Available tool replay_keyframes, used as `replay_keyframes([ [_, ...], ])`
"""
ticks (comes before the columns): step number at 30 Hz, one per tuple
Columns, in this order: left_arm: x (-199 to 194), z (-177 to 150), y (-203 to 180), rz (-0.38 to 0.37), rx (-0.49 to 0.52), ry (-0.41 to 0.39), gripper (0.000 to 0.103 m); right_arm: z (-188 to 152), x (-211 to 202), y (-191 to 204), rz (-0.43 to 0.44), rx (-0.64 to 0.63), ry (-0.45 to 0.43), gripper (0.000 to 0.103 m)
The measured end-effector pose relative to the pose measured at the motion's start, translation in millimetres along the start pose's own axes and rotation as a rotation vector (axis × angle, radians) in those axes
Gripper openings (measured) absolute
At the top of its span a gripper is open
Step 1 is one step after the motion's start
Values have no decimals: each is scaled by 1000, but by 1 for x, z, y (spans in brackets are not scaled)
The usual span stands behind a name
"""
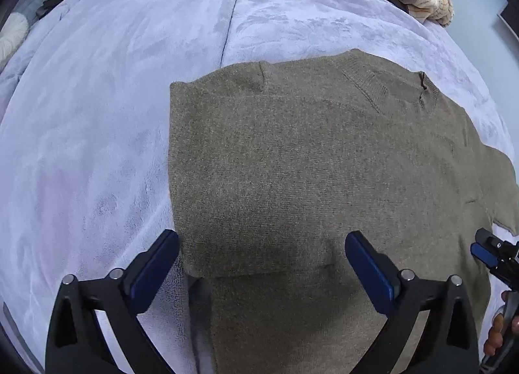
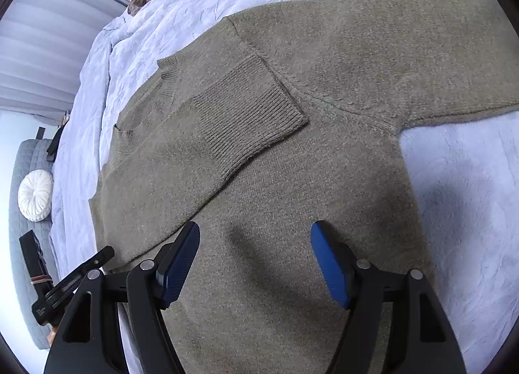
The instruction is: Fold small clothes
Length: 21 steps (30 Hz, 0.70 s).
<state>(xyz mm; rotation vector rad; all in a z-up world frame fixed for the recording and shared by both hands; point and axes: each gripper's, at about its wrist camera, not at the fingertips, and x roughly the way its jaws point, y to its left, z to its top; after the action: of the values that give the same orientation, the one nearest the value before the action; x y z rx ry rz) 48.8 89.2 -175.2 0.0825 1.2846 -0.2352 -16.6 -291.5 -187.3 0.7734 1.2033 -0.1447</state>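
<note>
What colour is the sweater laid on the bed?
Olive-brown sweater, seen best in the right wrist view.

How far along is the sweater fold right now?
Done: one side of the olive sweater is folded in, its ribbed cuff lying across the chest. In hand: nothing; left tongs and right tongs both hang open above the knit. Left: the other sleeve is spread on the lavender blanket, then the final fold.
</note>
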Motion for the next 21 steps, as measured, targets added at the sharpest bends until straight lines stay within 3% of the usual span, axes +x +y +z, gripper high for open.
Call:
replay_keyframes([
  [10,11,3,-12,69,20,46,103,1,-1,-3,24,-9,23,74],
  [21,16,6,-40,67,7,56,103,5,0,-8,82,-3,57,79],
])
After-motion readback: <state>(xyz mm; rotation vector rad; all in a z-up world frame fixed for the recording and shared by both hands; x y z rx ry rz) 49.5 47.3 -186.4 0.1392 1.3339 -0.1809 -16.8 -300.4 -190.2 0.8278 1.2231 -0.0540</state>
